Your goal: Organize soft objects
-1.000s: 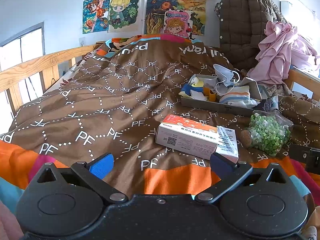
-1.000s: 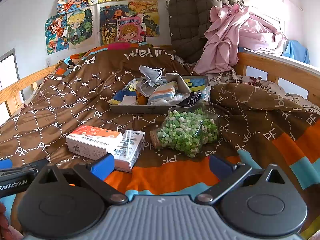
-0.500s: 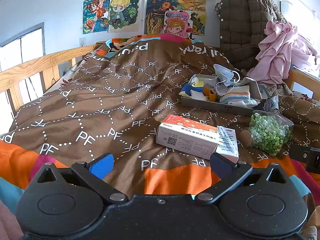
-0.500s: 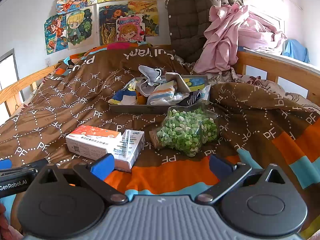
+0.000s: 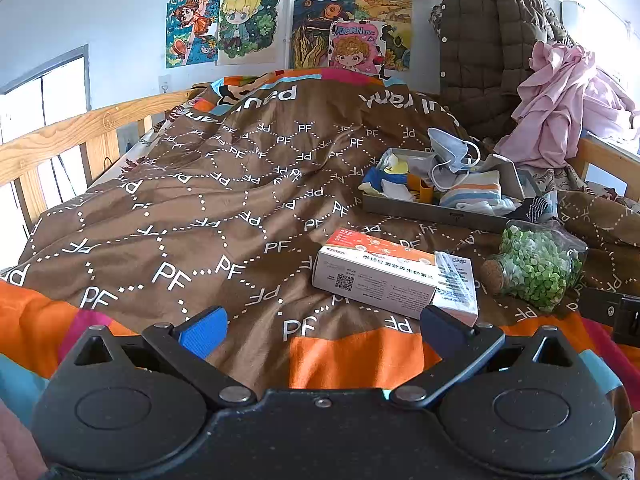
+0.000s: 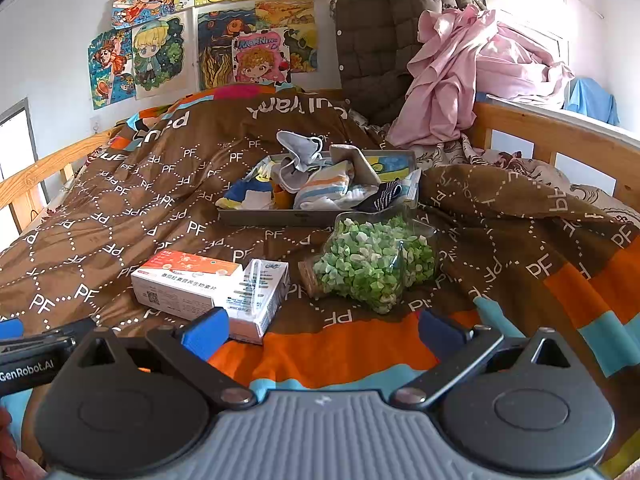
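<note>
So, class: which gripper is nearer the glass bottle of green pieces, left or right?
Right. The right gripper sits just in front of the bottle; the left gripper sits off to its left, behind the boxes.

Left gripper point(image 5: 322, 330), jaws wide apart, hovers over the quilt point(image 5: 224, 208) near a box point(image 5: 376, 276).
</note>
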`<state>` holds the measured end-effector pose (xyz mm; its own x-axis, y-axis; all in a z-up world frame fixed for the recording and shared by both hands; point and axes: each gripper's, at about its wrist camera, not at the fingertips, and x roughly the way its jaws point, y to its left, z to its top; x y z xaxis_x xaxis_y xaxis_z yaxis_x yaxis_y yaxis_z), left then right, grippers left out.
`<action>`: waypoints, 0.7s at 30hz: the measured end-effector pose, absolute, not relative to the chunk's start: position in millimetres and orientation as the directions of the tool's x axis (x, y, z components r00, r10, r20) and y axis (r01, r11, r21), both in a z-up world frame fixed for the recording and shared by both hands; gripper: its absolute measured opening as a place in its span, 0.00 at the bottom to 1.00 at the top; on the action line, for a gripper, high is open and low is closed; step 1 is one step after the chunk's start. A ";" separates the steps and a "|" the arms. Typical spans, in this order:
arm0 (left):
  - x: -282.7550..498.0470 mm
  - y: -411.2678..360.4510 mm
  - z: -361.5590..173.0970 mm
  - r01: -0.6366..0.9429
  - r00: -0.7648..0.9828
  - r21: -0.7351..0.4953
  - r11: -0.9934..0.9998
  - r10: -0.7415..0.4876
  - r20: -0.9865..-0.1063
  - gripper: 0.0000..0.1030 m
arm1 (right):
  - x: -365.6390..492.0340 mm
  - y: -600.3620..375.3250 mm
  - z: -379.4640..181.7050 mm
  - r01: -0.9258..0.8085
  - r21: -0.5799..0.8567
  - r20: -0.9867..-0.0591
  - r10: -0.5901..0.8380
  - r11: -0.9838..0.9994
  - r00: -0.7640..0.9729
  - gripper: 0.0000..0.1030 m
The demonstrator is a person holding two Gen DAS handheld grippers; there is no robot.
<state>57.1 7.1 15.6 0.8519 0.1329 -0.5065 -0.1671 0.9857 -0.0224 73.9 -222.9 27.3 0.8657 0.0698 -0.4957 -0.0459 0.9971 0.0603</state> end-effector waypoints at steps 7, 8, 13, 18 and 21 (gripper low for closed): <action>57.0 7.2 15.6 -0.168 0.852 -0.022 0.986 0.134 -0.506 0.99 | 74.0 -223.2 27.4 -0.046 0.060 -0.496 0.070 0.997 0.865 1.00; 57.0 7.1 15.6 -0.168 0.852 -0.022 0.986 0.134 -0.506 0.99 | 74.0 -223.2 27.4 -0.046 0.060 -0.496 0.070 0.997 0.865 1.00; 56.8 7.5 15.6 -0.166 0.853 -0.021 0.986 0.133 -0.505 0.99 | 74.1 -223.3 27.3 -0.046 0.060 -0.497 0.070 0.997 0.865 1.00; 56.5 7.6 15.6 -0.162 0.854 -0.021 0.987 0.129 -0.504 0.99 | 74.0 -223.0 27.1 -0.046 0.060 -0.497 0.070 0.997 0.865 1.00; 56.6 7.8 15.5 -0.162 0.854 -0.020 0.987 0.130 -0.504 0.99 | 74.2 -223.4 27.2 -0.046 0.061 -0.497 0.070 0.997 0.865 1.00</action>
